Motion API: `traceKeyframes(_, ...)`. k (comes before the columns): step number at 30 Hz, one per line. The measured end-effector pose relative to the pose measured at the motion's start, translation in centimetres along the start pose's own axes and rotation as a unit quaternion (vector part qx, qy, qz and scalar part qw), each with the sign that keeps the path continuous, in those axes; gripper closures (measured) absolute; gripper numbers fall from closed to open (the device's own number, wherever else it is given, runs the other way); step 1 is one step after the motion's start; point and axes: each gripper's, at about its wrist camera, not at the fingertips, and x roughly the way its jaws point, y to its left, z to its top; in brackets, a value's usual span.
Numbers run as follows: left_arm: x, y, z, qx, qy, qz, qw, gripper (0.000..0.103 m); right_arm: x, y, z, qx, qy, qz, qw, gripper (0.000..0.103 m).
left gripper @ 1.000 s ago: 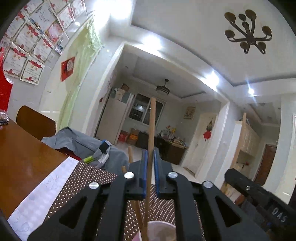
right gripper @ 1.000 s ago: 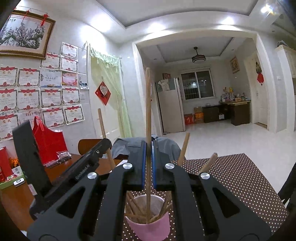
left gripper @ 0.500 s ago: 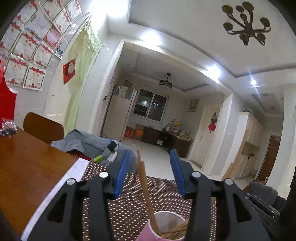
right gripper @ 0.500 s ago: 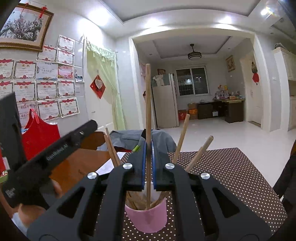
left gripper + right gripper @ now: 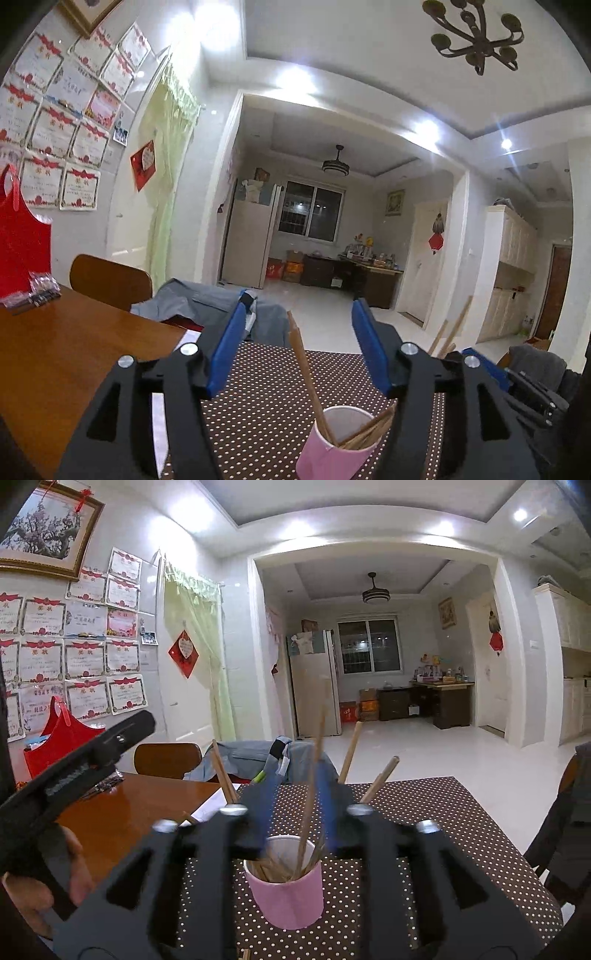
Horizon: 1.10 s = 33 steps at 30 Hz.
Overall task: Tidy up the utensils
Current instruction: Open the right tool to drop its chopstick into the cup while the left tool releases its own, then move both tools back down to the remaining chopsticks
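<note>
On the far left of the right wrist view, a person's hand [image 5: 55, 871] grips the handle of the left gripper [image 5: 297, 354], which reaches in over a brown wooden counter [image 5: 122, 819]. A red bag [image 5: 59, 742] stands against the wall behind it. In the left wrist view, this gripper's blue-padded fingers [image 5: 227, 350] are spread wide — they have just been opening. One wooden chopstick [image 5: 304, 373] rises between them, touching neither pad, its lower end in the cup.

Further right, a dark cloth with white dots [image 5: 424, 812] covers the counter. On it stands a pink cup [image 5: 286, 886] holding a bundle of chopsticks that lean outward in several directions.

The right gripper [image 5: 297, 808] is just before the cup, motion-blurred. Its fingers [image 5: 328, 805] have just been opening and stand apart. A blurred chopstick [image 5: 312, 786] stands between them, its lower end in the cup — whether a pad touches it cannot be told.
</note>
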Motion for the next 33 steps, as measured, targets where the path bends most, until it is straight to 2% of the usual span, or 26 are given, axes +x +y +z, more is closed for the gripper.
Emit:
traceKeyframes(13,-5.3,-0.7,1.4,0.025,0.026,0.032,0.9988,0.042,-4.9,-0.4,0.6,0.017,0.003,-0.019,1.000,0.055)
traceKeyframes(20,-8.7,-2.1,0.9,0.032,0.035,0.024,0.9986,0.042,-8.8,-0.5,0.2,0.022,-0.001,-0.017,1.000,0.055)
traceKeyframes(25,-10.7,-3.5,0.1,0.043,0.039,0.024,0.9980,0.036,-10.7,-0.6,-0.3,0.023,0.003,-0.015,1.000,0.055)
traceKeyframes(30,-11.7,-4.5,-1.6,0.053,0.067,0.031,0.9959,0.035,-11.8,-1.2,-1.7,0.020,0.029,-0.014,0.999,0.054)
traceKeyframes(33,-11.4,-5.0,-3.1,0.059,0.117,0.027,0.9910,0.035,-11.9,-1.5,-2.5,0.017,0.050,-0.014,0.998,0.050)
